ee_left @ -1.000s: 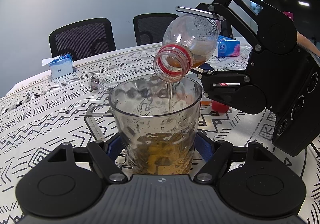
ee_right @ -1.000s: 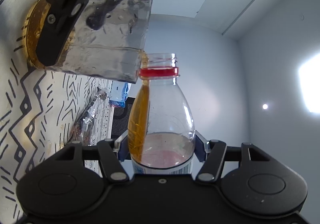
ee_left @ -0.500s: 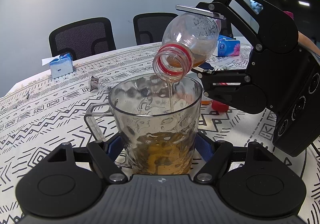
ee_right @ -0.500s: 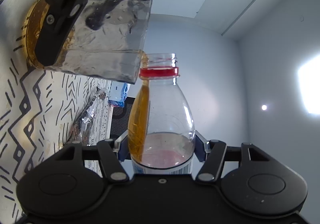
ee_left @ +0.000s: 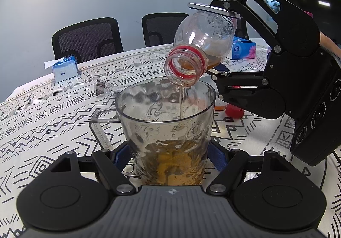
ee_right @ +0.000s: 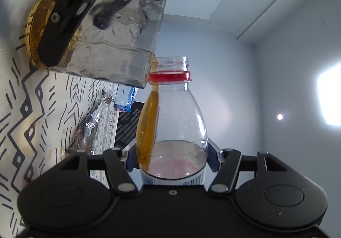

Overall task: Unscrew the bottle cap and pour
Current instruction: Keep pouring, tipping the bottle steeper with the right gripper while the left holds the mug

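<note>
Parts of what we hold stay out of sight: the bottle's (ee_right: 177,127) base is cut off behind the right gripper's (ee_right: 172,159) body in our right wrist view, and the label shows only as a thin strip we cannot read. In our left wrist view the mug's (ee_left: 168,127) foot is hidden by the left gripper (ee_left: 168,157), and its dimpled wall blurs whatever lies behind it. A small red cap (ee_left: 234,110) lies on the patterned tablecloth (ee_left: 42,114), partly covered by the right gripper's lower finger.

Our right gripper is pinching the clear bottle across its body, one finger above and one below it, with the bottle tipped so its open mouth and red neck ring point down over the mug. A thin stream of amber liquid (ee_left: 181,101) falls from the mouth into the mug, where more of it has pooled at the bottom. Our left gripper is clamped on the mug's lower wall, a blue pad on each side, with the handle sticking out to the left. The bottle mouth hangs just above the mug's far rim, apart from it.
</note>
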The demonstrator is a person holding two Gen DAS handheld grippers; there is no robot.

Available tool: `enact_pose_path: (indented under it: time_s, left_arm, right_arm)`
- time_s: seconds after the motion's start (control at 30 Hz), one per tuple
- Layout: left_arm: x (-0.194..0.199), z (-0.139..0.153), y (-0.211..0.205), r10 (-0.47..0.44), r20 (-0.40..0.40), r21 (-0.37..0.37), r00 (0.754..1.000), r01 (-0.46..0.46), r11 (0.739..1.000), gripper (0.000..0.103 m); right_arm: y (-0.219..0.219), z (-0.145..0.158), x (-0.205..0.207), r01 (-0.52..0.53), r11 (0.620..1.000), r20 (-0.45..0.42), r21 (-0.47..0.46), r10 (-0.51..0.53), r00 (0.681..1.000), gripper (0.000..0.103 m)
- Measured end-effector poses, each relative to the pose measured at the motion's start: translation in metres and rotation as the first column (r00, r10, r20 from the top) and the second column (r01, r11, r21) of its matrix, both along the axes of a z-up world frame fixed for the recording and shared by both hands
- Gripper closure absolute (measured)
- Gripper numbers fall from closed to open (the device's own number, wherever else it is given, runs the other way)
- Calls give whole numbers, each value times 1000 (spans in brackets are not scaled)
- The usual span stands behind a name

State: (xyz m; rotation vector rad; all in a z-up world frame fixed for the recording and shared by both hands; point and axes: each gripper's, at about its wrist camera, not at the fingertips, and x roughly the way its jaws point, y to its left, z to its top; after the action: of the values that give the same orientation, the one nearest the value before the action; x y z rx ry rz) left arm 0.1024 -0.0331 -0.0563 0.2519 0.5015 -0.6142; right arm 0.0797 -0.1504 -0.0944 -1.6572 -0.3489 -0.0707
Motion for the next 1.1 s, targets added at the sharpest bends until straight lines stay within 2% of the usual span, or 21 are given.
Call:
enact_pose_path:
  time_s: [0.27,0.37,1.1]
  left_arm:
    - [0,0,0,0,-1,-1,1000,0,1000,30]
    - [0,0,0,-1,-3,-1,1000,1,1000,30]
    - [-1,1,0,-1,-5,-3,1000,1,1000,30]
  right_arm:
    - [-4,0,-2,-4,1000,-3,0,4,1000,38]
    - [10,4,5,4,1000,3,-12,-4,1000,38]
    - [14,4,-48,-1,999,15,-54,2,1000,38]
